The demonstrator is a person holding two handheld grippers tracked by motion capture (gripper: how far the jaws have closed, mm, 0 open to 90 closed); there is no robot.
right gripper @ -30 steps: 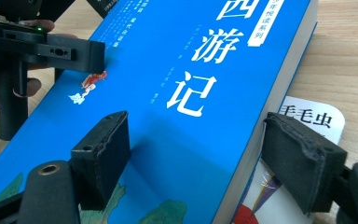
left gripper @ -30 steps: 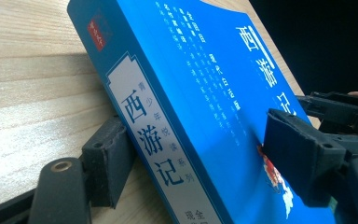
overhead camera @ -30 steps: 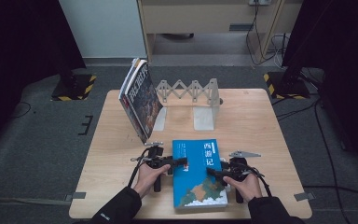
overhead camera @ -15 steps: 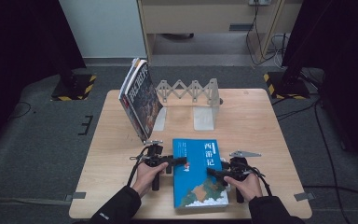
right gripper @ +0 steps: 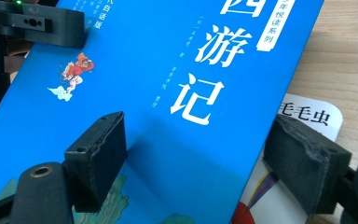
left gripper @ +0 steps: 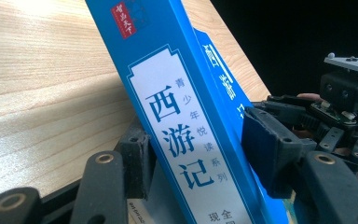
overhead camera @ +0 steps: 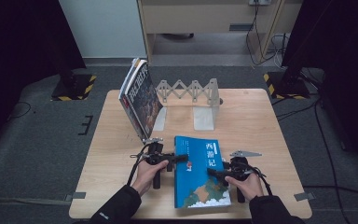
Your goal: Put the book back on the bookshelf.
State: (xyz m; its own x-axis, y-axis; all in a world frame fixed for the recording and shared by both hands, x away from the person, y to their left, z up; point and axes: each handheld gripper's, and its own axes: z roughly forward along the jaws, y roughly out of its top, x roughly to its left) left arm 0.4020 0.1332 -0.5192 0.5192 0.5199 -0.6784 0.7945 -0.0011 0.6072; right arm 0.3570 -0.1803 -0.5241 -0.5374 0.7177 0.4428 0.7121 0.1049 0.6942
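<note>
A blue book [overhead camera: 200,177] with white Chinese characters lies on the table's near side. My left gripper [overhead camera: 181,158] reaches in from the left. Its jaws have just been closing, and its pads [left gripper: 270,149] now press on both sides of the book's spine [left gripper: 177,126]. My right gripper [overhead camera: 213,171] is at the book's right edge. One pad [right gripper: 98,149] lies on the blue cover [right gripper: 168,70] and the other stands at the edge, over a thin white booklet [right gripper: 307,116] beneath. The book's edge sits between them.
A magazine [overhead camera: 140,100] leans upright against a grey folding book stand [overhead camera: 191,93] at the back of the wooden table [overhead camera: 251,121]. Black-and-yellow floor blocks [overhead camera: 72,86] stand beyond the table's far corners. A person's hands and dark sleeves come in at the near edge.
The left gripper's jaws have drawn in onto the book's left edge. Both hands and the book stay in place.
</note>
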